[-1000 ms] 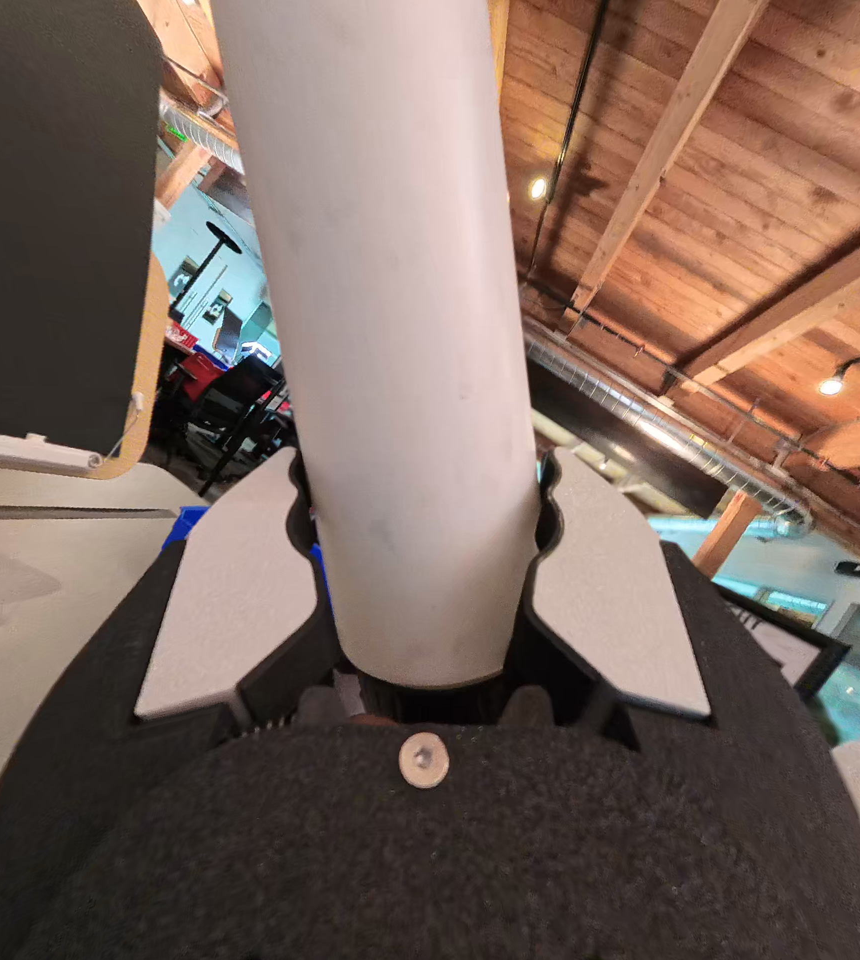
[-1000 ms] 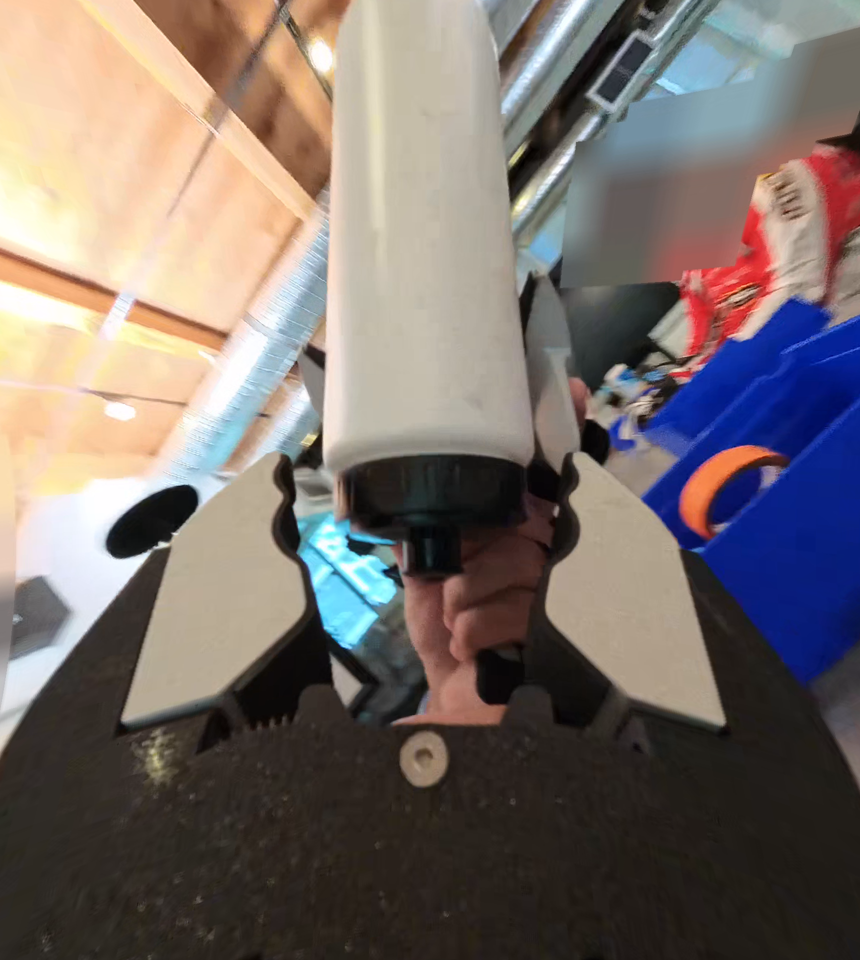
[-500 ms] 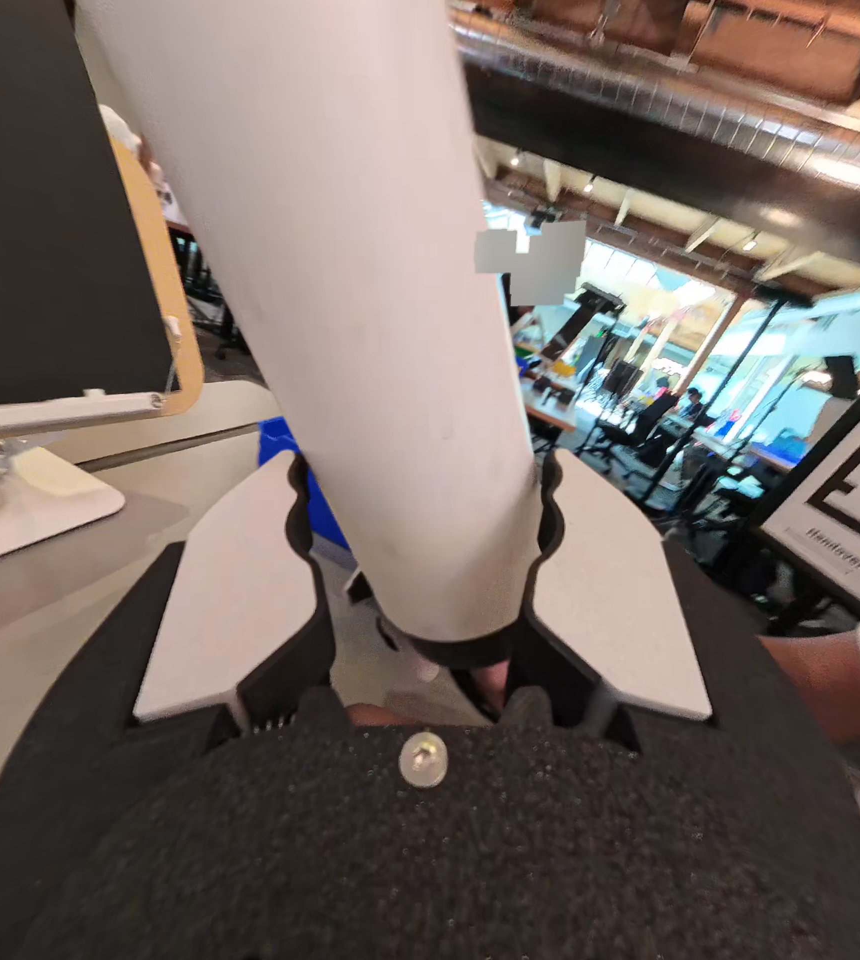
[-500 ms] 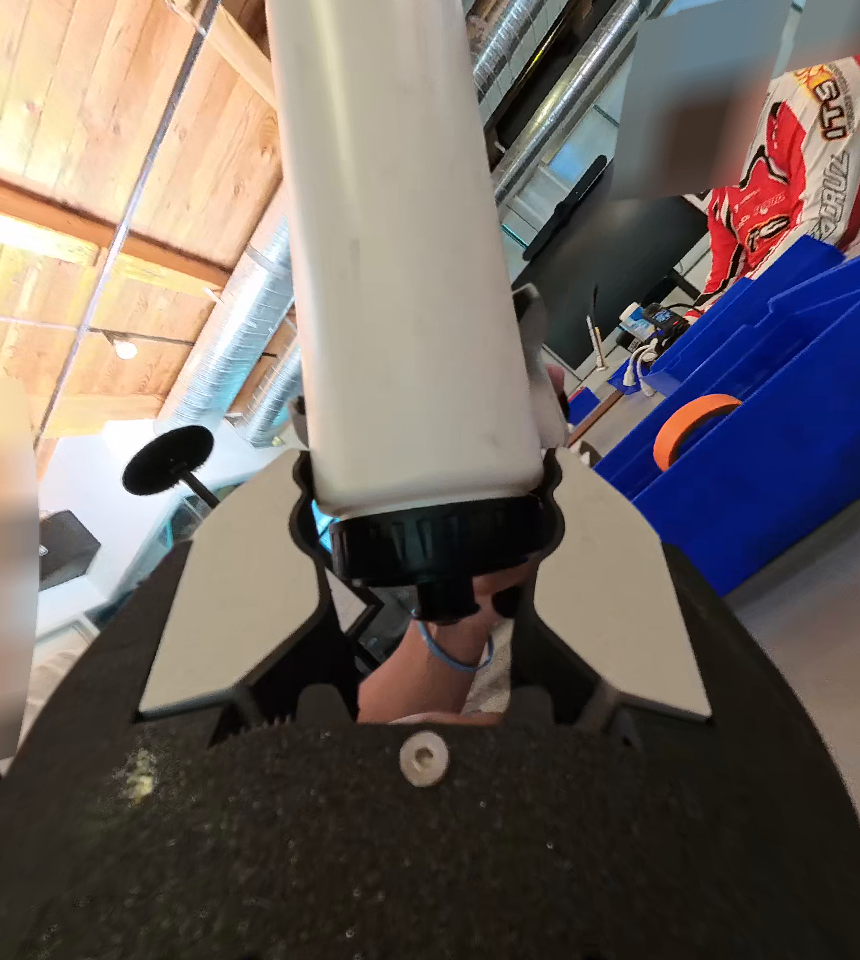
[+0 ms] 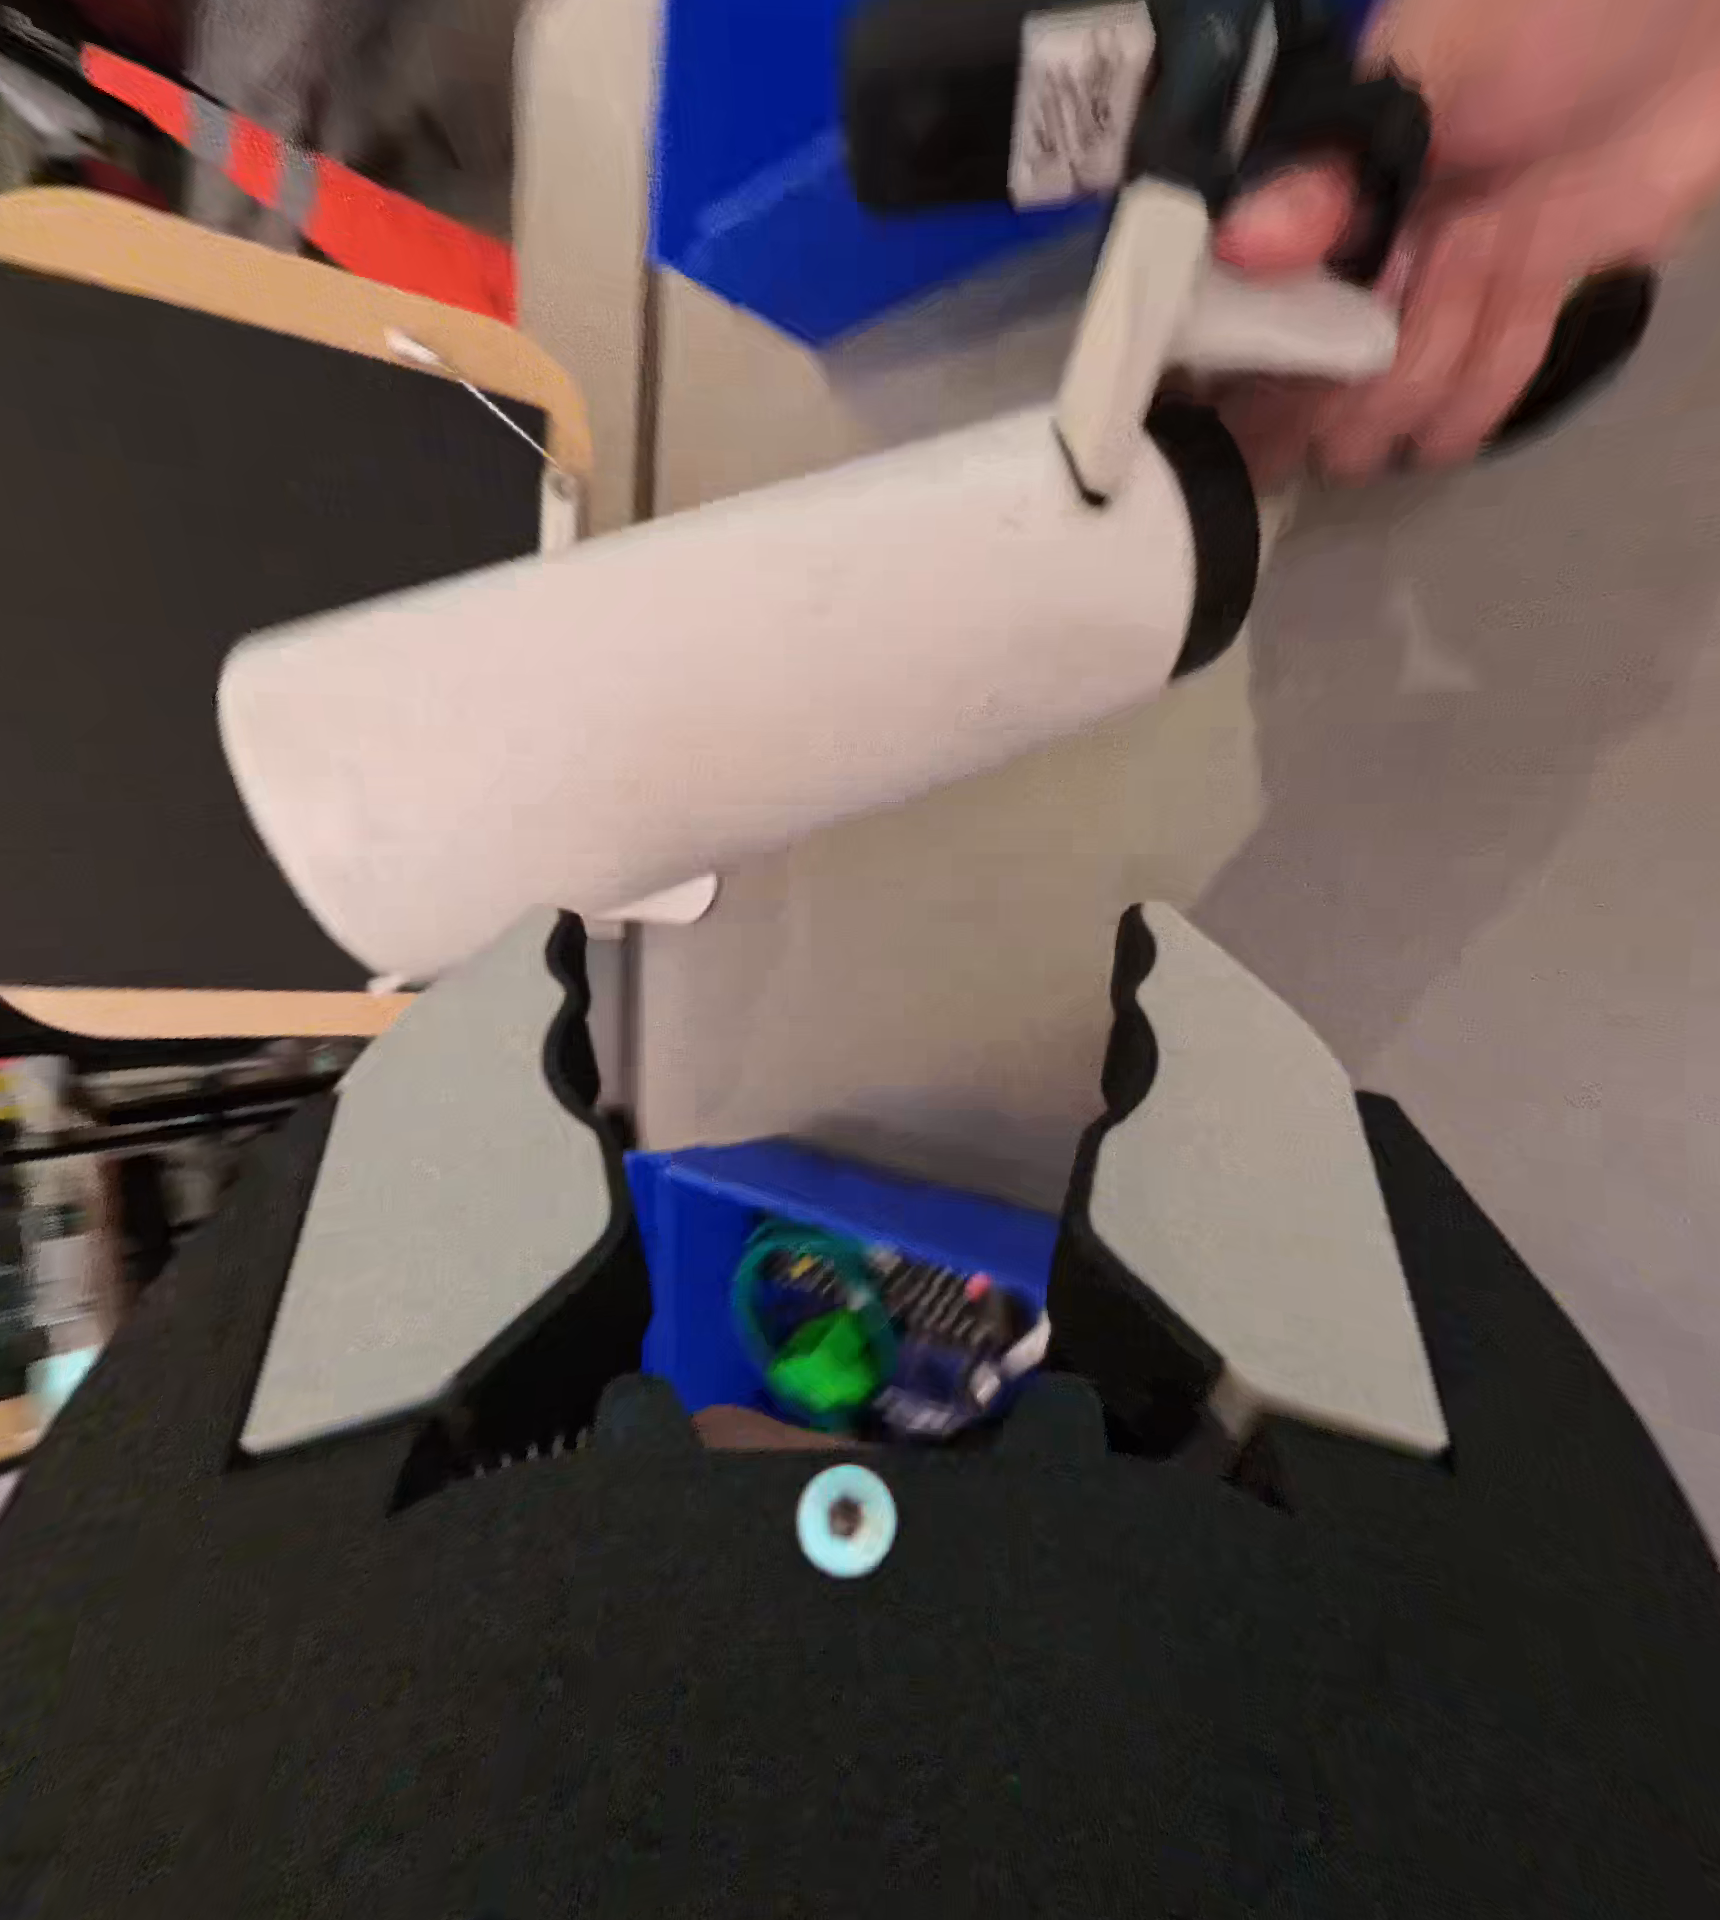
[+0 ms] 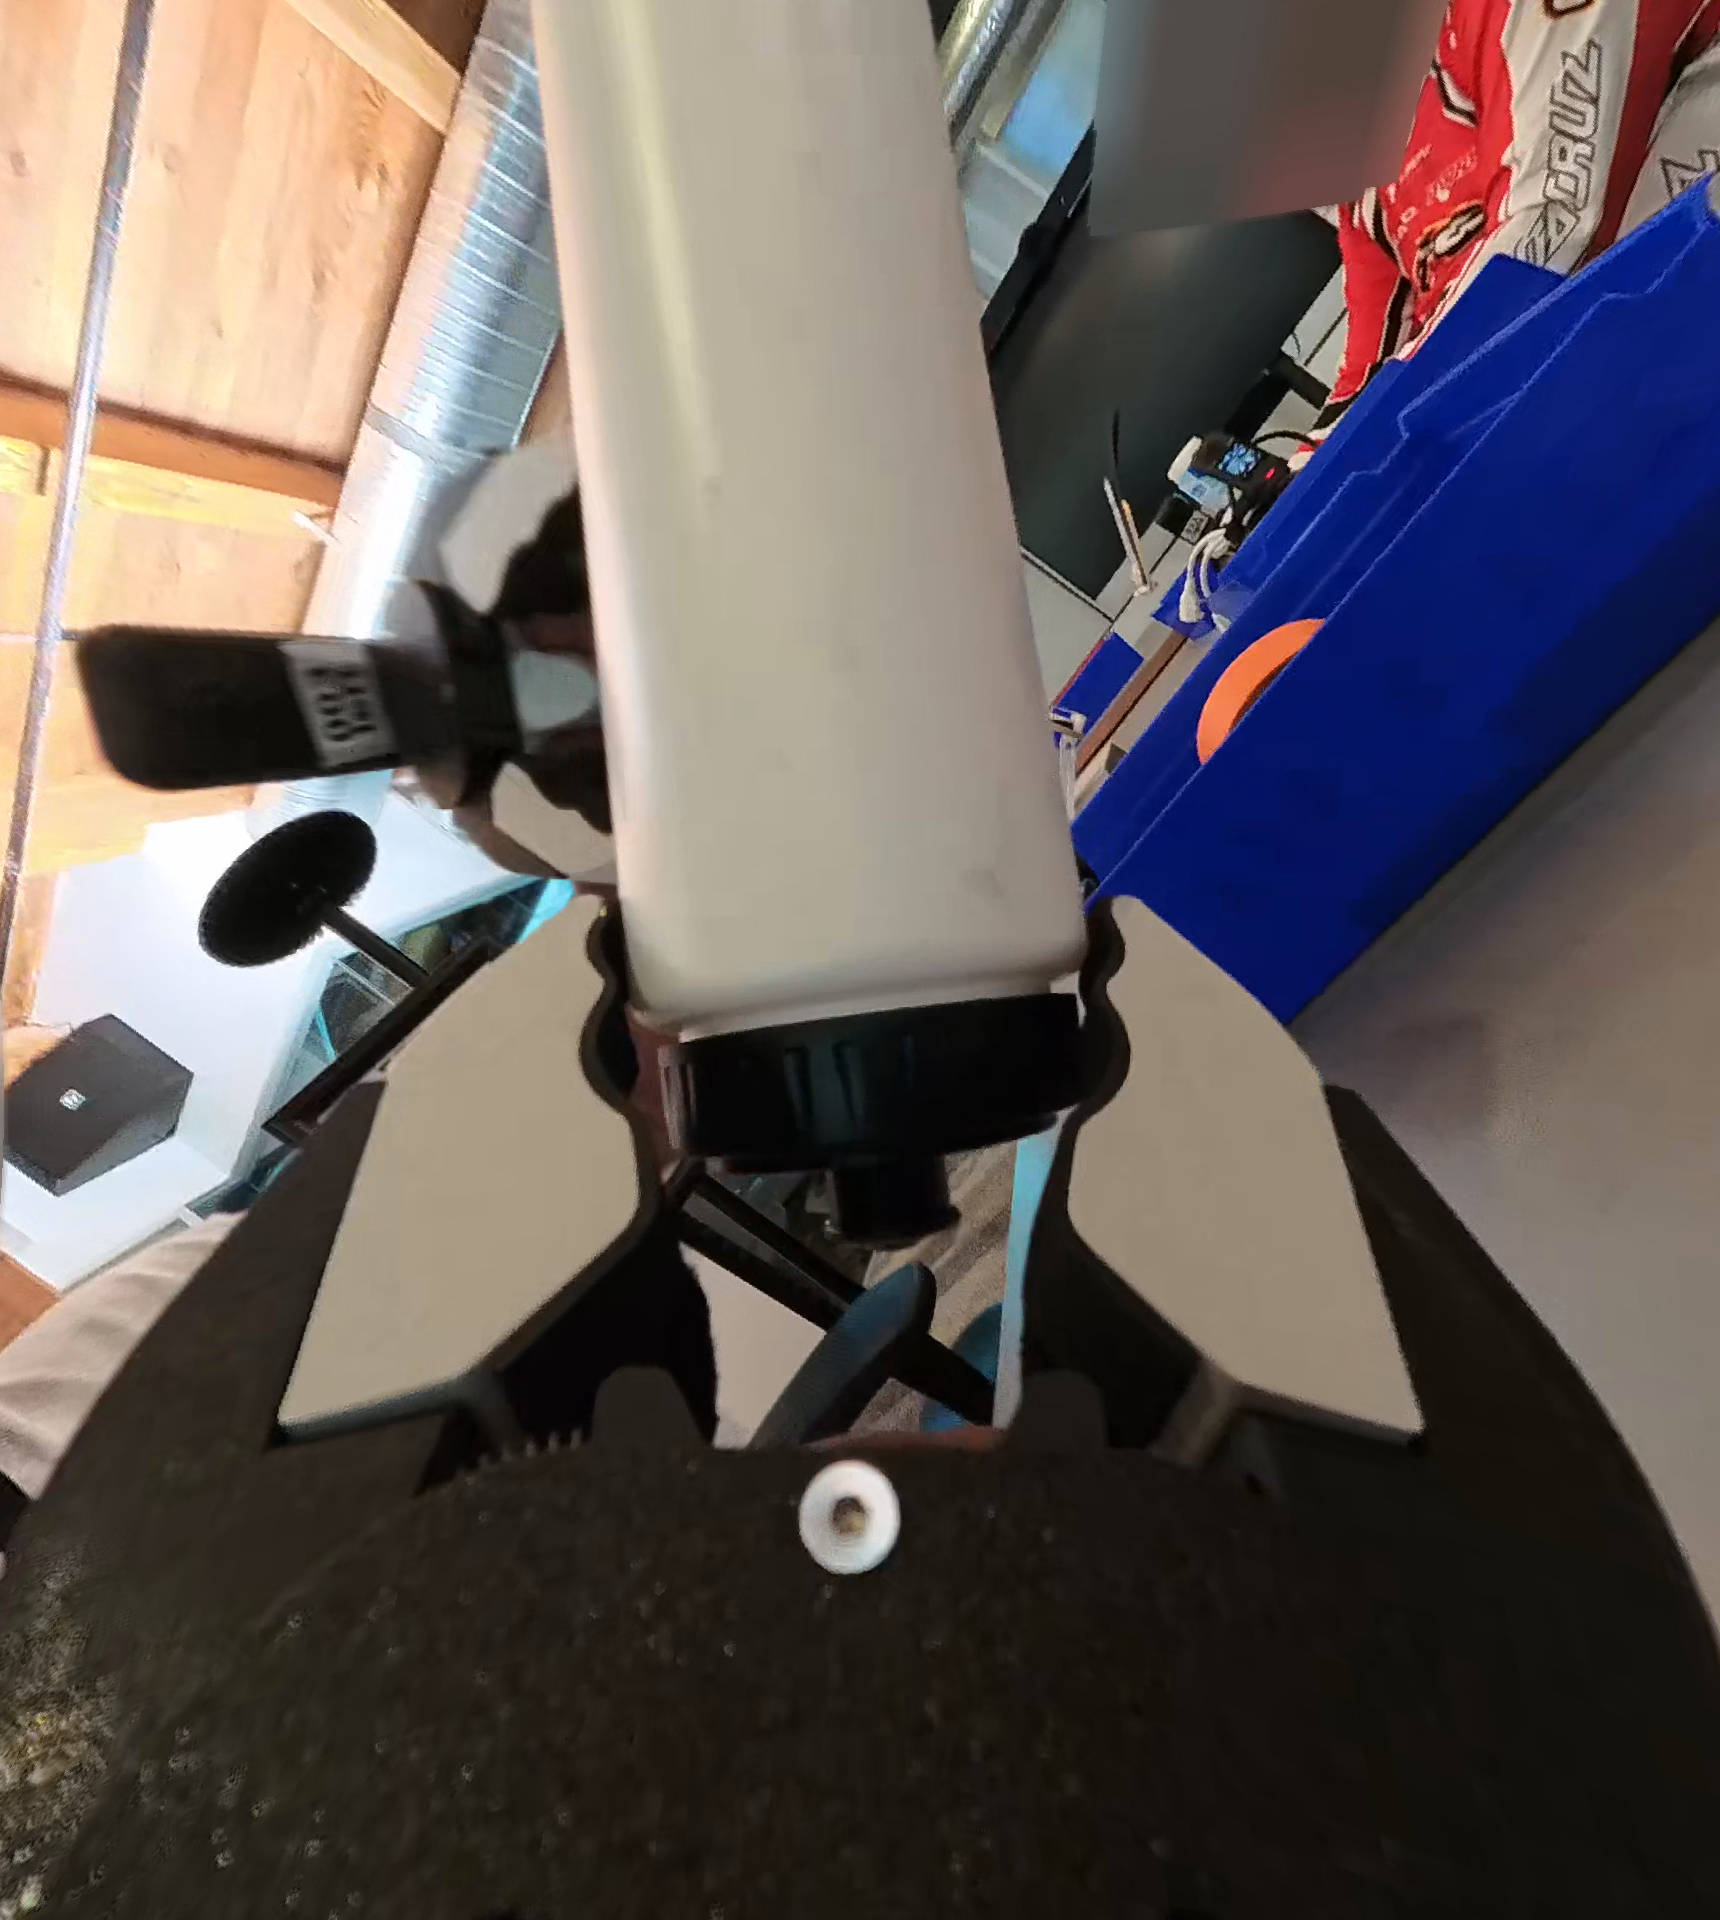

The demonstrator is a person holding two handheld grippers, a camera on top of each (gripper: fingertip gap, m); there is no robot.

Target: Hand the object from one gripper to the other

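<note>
The bottle, white with a black cap, is pinched at its cap end by the right gripper and is seen from the left wrist view lying tilted, cap toward 2 o'clock, just ahead of the left gripper, whose jaws are spread and empty. It is judged rigid, smooth and rather slippery, so a hold low on the body by the cap shoulder is favoured. Blue bins are seen at 3 o'clock.
</note>
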